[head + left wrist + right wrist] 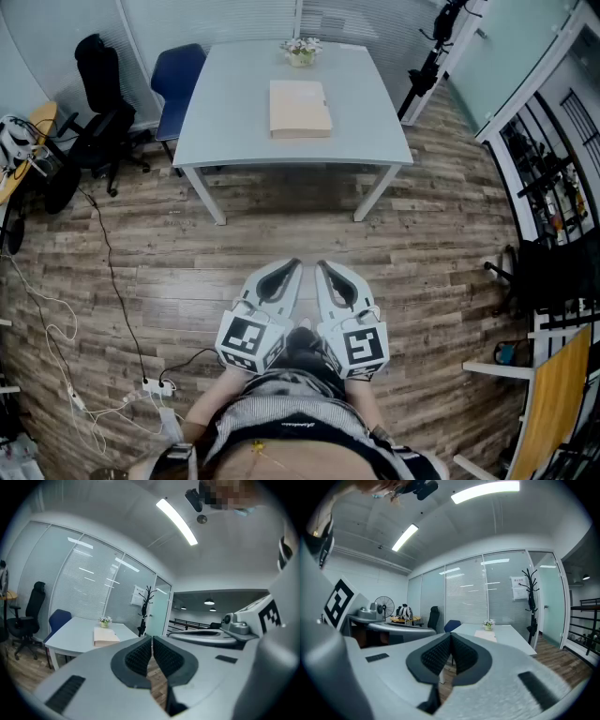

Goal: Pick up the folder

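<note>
Nothing of the pickup is done yet. The folder lies flat on the white counter, well ahead of both pairs of fingers and untouched. The left gripper and right gripper are held side by side close to the person's body, each with its fingers pressed together on nothing, as both gripper views show. In my judgement the whole job remains: approach, open the fingers, take an edge, lift.

The folder sits back from the counter's near edge, with bare counter between, and no side overhangs, so getting a finger under it looks like the hard part. A small flower pot stands just beyond the folder's far edge. The wooden floor straight ahead of the fingers is open. Cables trail off to the left of the left fingers, and a blue chair stands by the counter's far-left corner.
</note>
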A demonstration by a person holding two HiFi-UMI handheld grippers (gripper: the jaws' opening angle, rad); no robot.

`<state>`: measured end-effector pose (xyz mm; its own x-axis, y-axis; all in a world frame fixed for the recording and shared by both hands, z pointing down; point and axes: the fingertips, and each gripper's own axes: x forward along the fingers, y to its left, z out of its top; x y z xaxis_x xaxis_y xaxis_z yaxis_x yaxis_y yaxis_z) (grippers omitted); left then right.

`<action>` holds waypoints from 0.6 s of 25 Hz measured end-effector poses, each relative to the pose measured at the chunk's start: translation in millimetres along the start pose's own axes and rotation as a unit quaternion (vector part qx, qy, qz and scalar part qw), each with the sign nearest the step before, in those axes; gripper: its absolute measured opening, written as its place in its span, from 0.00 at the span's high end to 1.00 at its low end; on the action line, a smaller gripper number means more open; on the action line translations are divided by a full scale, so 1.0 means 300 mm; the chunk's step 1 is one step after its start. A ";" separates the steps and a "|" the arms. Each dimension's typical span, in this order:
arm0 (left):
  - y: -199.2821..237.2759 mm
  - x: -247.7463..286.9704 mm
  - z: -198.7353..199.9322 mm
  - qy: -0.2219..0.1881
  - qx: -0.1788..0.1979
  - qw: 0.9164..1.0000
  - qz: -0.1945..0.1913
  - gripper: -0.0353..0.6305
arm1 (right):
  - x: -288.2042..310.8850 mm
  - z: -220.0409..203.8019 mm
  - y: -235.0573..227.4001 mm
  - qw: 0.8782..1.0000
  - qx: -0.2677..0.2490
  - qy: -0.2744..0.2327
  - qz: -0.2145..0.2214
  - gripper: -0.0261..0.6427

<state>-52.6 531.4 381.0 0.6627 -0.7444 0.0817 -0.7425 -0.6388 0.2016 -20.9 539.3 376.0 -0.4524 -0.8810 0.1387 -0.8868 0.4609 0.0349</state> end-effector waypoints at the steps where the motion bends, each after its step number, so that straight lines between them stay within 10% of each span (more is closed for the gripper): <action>1: 0.001 0.007 0.003 -0.002 0.001 1.000 0.004 0.93 | 0.001 0.006 -0.011 1.000 0.001 -0.005 -0.002 0.96; 5: 0.010 0.038 0.013 -0.015 -0.004 1.000 0.020 0.91 | 0.011 0.008 -0.051 1.000 0.012 -0.009 0.004 0.87; 8: 0.015 0.072 0.017 -0.023 -0.014 0.999 0.027 0.71 | 0.023 0.000 -0.086 1.000 0.021 -0.008 0.017 0.84; 15: -0.001 0.177 0.028 -0.032 -0.018 0.999 0.039 0.72 | 0.049 0.014 -0.202 0.999 0.023 -0.020 0.032 0.82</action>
<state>-18.0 490.4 377.0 0.5941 -0.8035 0.0370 -0.7873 -0.5715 0.2315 25.8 498.0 371.8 -0.5115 -0.8534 0.1002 -0.8585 0.5125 -0.0177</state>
